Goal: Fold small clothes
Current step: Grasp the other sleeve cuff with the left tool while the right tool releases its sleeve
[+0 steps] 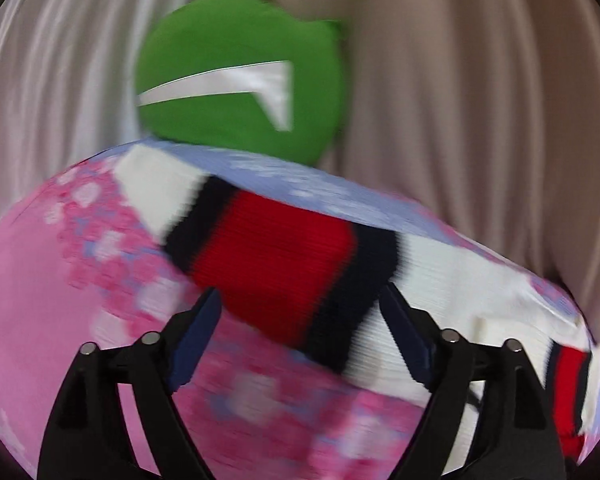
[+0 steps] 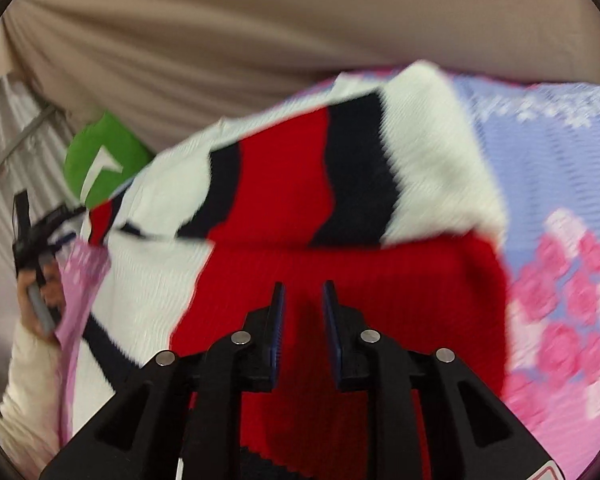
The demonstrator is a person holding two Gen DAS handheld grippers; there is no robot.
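Beige curtain (image 1: 480,100) behind; left gripper (image 1: 300,312) spread wide over the striped sweater (image 1: 276,256), gripping nothing; right gripper (image 2: 303,296) slightly parted above its red band.

Under my claws the sweater (image 2: 340,272) is ribbed knit, matt red, navy and white, soft and slightly fuzzy along its folded sleeve (image 2: 432,152). The table's cloth (image 1: 40,280) is a finely ridged weave, printed pink and lilac. My left gripper (image 1: 300,312) is matt black plastic with bright metal pins, and my right gripper (image 2: 303,292) matches it. Behind, the beige curtain (image 1: 480,120) drapes smooth with a faint sheen.
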